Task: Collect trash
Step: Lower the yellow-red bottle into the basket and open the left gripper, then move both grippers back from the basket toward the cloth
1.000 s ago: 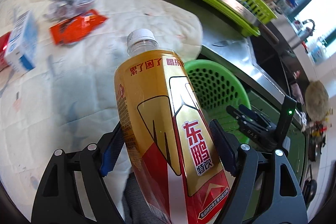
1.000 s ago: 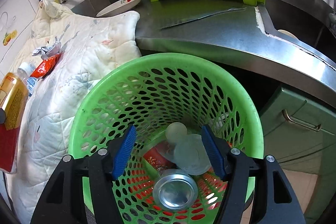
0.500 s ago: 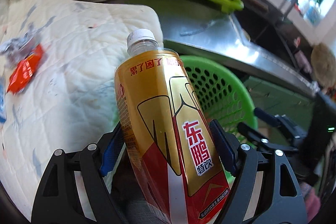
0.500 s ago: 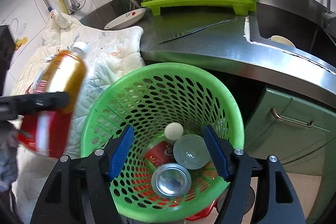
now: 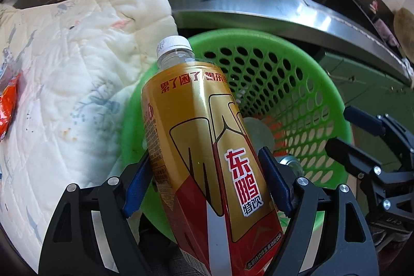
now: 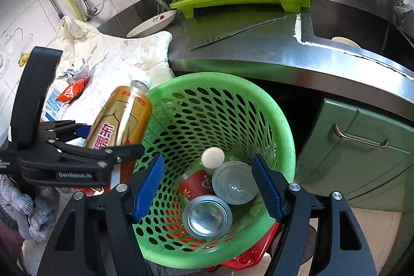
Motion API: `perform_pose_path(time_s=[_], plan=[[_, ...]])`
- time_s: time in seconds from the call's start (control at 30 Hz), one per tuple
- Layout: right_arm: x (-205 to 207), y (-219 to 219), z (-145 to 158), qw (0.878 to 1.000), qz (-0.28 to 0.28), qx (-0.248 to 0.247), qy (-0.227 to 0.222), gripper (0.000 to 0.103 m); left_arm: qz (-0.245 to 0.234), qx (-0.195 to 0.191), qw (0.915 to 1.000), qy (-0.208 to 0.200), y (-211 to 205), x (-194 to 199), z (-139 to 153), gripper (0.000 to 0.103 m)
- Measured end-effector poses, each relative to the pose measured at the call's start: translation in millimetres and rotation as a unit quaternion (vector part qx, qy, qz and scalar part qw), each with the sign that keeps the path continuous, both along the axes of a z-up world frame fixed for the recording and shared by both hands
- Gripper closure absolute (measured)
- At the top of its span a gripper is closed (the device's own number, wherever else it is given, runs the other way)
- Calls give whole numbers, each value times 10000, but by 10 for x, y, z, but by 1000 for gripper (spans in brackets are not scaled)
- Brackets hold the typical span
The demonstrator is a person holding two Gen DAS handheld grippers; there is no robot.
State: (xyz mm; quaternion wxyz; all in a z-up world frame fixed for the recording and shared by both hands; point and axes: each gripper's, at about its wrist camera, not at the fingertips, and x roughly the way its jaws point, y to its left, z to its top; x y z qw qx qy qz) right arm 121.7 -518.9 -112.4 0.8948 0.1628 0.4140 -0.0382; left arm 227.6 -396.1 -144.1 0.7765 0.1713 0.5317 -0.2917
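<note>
Left wrist view shows the left gripper (image 5: pixel 204 188) with its fingers (image 5: pixel 274 183) clamped on a gold-and-red drink bottle (image 5: pixel 207 146), tilted over the rim of the green basket (image 5: pixel 323 95), with a quilted cloth (image 5: pixel 77 64) beside it on the bench (image 5: pixel 258 4). Right wrist view shows the right gripper (image 6: pixel 209 185) spread, gripping nothing, its jaws having just been opening above a can (image 6: pixel 207 219), a jar (image 6: pixel 235 183) and a red cup (image 6: pixel 194 183) in the basket. A second ago the bottle hung over the cloth, clear of the basket.
</note>
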Motion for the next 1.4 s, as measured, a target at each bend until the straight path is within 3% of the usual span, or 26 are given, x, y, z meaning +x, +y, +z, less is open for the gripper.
perform_pose_path(time_s=[0.43,0.73,1.07,1.4], plan=[[-46,9,63,10000,-52,-19,-56,35,-104,-197,9997,-34,124,-85,137,20],[-117,157,218,9998,-6,-83,-195,35,86,-472,9986,-232,575,-171,425,20],[-40,537,347,9990,285,-123,-326,34,719,-692,9942,-403,1290,-225,647,20],[120,1030,483,9963,697,-298,-403,26,1363,-909,9839,-711,2064,-277,868,20]])
